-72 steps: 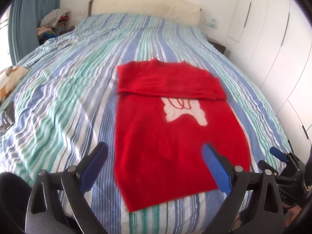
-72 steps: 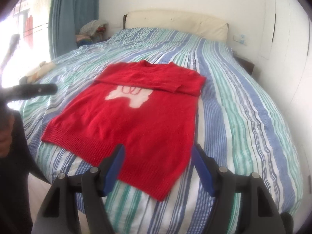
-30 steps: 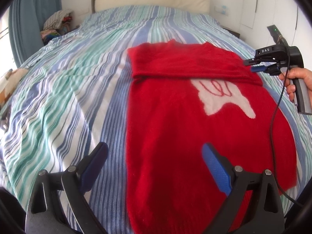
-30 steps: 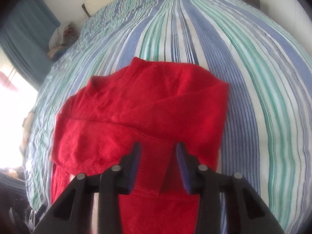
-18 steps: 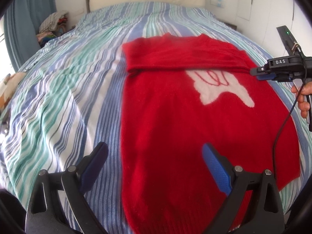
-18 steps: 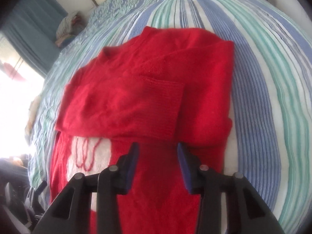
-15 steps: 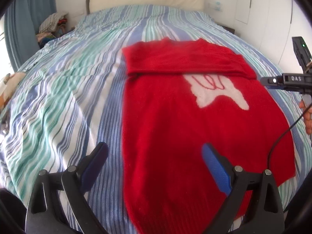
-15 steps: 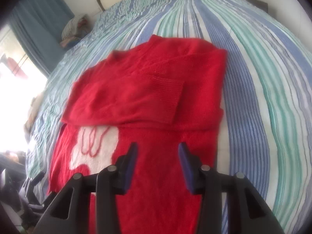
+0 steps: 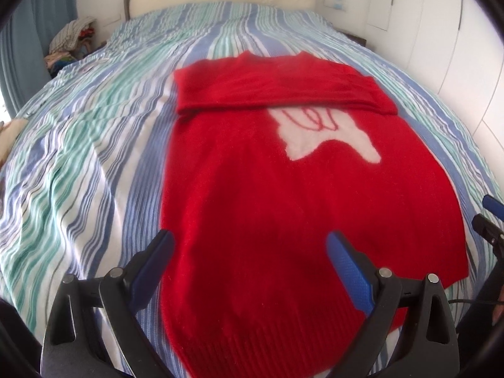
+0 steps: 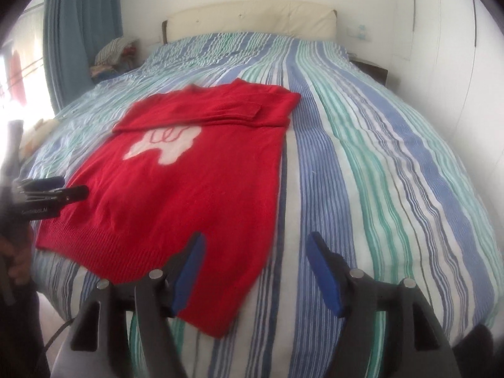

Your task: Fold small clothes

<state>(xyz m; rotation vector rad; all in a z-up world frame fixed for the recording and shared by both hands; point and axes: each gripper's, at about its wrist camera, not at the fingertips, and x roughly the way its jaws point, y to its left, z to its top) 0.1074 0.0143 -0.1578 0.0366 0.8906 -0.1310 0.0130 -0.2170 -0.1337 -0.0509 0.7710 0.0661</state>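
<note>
Your two grippers, left gripper [image 9: 249, 261] and right gripper [image 10: 256, 264], are spread wide and empty; the right one's jaws have just been opening. Pinch both bottom corners of the red sweater [image 9: 283, 189] evenly.

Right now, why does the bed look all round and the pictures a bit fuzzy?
Both views use fisheye lenses, so the bed bulges and dark corners show. The left view smears the red sweater near its hem; the right view blurs its collar, with window glare at the left edge.

a red knitted sweater [image 9: 283, 195] with a white motif lies flat on the striped bedspread [image 9: 94, 145], both sleeves folded across its chest.
</note>
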